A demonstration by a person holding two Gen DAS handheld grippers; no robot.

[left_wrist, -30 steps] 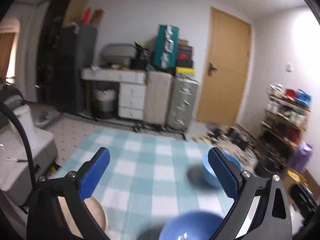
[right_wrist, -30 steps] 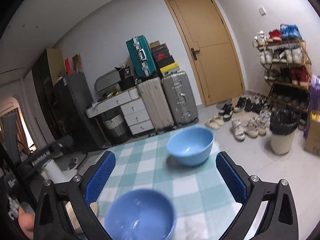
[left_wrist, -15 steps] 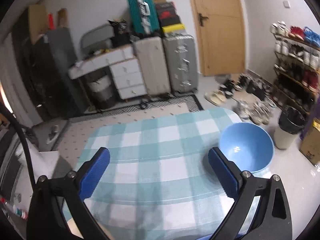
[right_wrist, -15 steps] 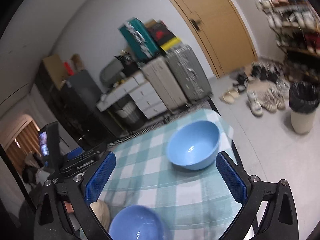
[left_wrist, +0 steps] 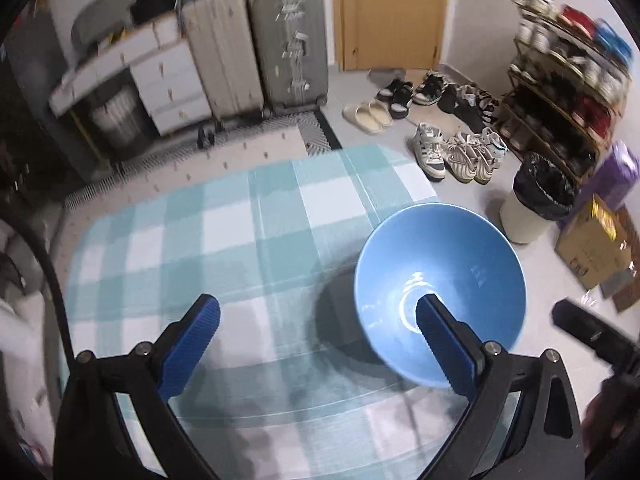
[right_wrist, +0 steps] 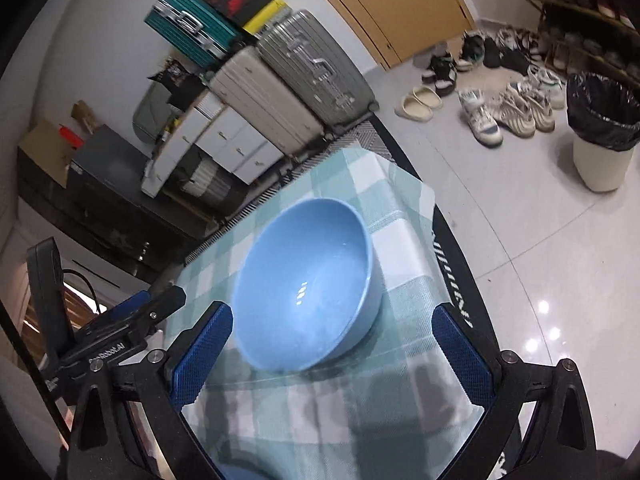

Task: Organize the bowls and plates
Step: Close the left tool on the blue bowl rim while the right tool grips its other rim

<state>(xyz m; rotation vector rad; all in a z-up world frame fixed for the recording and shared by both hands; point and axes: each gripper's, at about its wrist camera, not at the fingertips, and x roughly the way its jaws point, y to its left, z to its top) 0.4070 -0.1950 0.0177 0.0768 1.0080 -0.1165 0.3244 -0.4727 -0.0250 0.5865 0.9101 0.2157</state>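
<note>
1. My left gripper and right gripper both gape empty.
2. The blue bowl sits on the checked table at my right gripper's twelve o'clock.
3. I judge the sorting barely begun; nothing looks stacked.

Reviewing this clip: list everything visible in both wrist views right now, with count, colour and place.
bowl: one, light blue, on the table near its right edge
tablecloth: one, teal and white check, covering the table
suitcases: two upright, beige and grey, against the wall; a teal one lies on top
drawer unit: one, white, left of the suitcases
door: one, tan wood, back wall
shoes: several pairs, mixed colours, on the floor
shoe rack: one, dark, right wall
bin: one, white with black liner, on the floor
left gripper: black, blue pads, open, over the table
right gripper: black, blue pads, open, around the bowl's near side
</note>
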